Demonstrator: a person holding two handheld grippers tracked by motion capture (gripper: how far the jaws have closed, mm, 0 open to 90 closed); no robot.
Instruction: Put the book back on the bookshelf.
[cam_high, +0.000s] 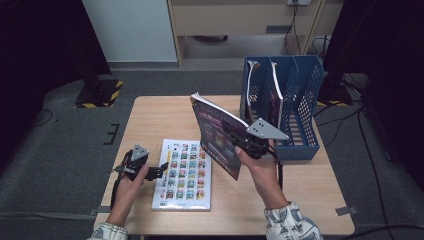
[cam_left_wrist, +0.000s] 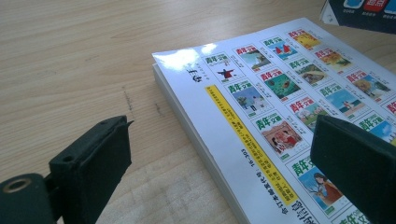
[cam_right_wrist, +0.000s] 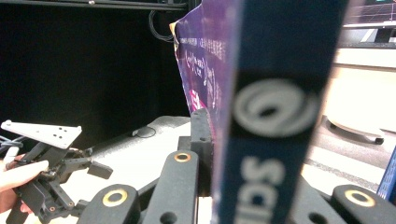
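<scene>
Pinching purple magazine (cam_high: 218, 135), right gripper (cam_high: 239, 140) fingers (cam_right_wrist: 201, 140) closed.

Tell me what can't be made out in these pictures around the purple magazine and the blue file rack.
- Purple magazine: title unreadable in the high view, too small; in the right gripper view its spine is blurred, lettering cut off at the bottom edge.
- Right gripper: far jaw hidden behind the magazine.
- Blue file rack: covers of the filed magazines hidden by dividers.
</scene>
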